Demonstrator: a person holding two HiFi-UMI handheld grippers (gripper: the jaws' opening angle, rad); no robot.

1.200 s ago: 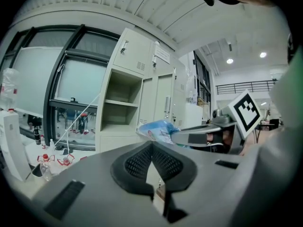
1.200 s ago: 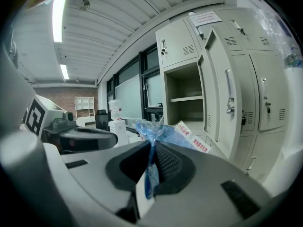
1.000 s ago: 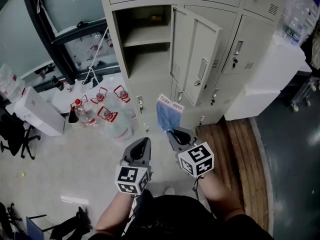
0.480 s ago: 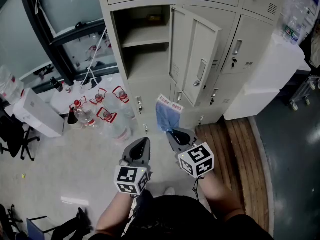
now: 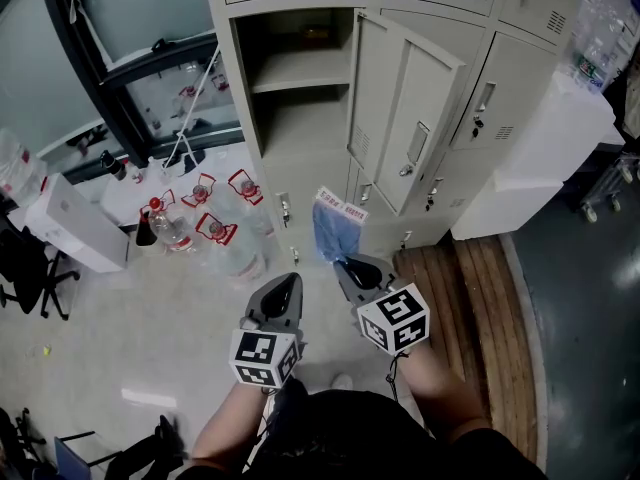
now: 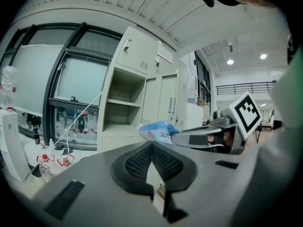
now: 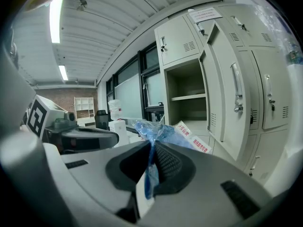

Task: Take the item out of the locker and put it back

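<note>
A blue plastic packet with a white and red printed label hangs from my right gripper, which is shut on its lower edge. In the right gripper view the blue packet is pinched between the pads. My left gripper is beside the right one, shut with nothing in it; its view shows the closed pads and the packet to the right. The beige locker stands ahead with its door swung open and a shelf inside. Both grippers are well short of the locker.
Several clear water bottles with red caps stand on the floor left of the locker. A white box lies further left, a black chair beside it. White blocks sit at the right, by a wooden floor strip.
The view has shifted slightly, so the locker sits a little lower and further right in the picture. Both grippers and the packet keep their places.
</note>
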